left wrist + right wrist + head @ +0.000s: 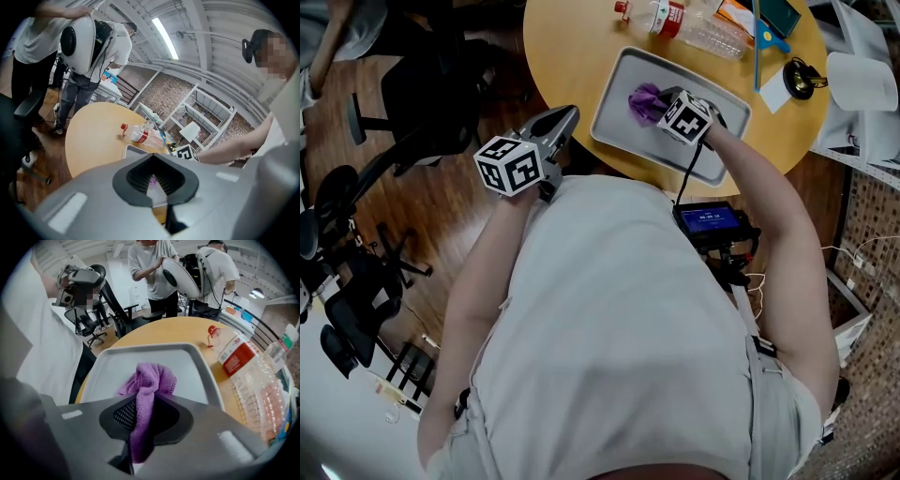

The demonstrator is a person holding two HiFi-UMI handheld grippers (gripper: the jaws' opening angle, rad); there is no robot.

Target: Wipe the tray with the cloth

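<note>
A grey tray (609, 98) lies on the round wooden table (567, 47). A bunched purple cloth (644, 101) rests on the tray's middle. My right gripper (664, 99) is over the tray and shut on the cloth. In the right gripper view the cloth (150, 378) hangs pinched between the jaws of that gripper (139, 427) above the tray (117, 366). My left gripper (565, 120) is held off the table's near edge, left of the tray, its jaws together and holding nothing. Through the left gripper (155, 182) a strip of tray (136, 151) shows.
A clear plastic bottle (694, 26) with a red label lies on the table beyond the tray, seen close at the right as the bottle (248, 366). A black chair (422, 94) stands on the wooden floor at the left. Two people (159, 273) handle a white shell behind the table.
</note>
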